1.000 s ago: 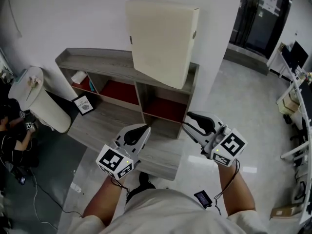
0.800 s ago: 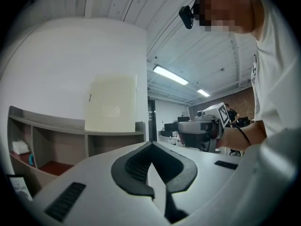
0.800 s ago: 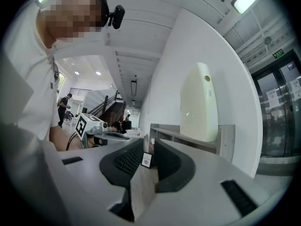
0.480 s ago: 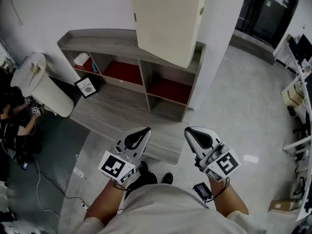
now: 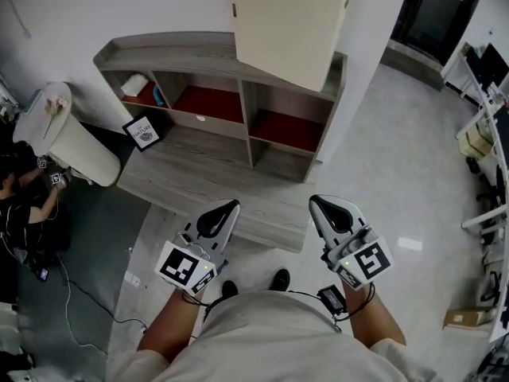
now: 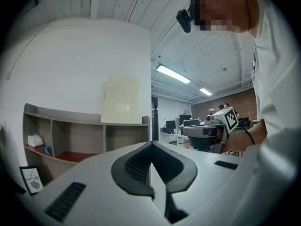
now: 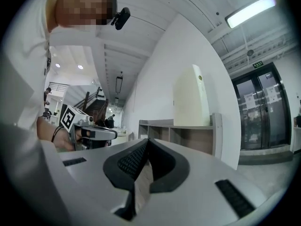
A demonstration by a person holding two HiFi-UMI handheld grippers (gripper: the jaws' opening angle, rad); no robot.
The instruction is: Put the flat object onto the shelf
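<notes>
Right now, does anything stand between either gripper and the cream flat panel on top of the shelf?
Nothing visible does. The flat panel stands atop the shelf; only open air separates it from the left gripper and right gripper, both shut.

Shelf of matt grey wood-grain board; panel smooth, cream and matt; wall plain matt white; floor pale and glossy — left gripper and right gripper shelled in smooth matt grey plastic, pads black and finely ribbed.
</notes>
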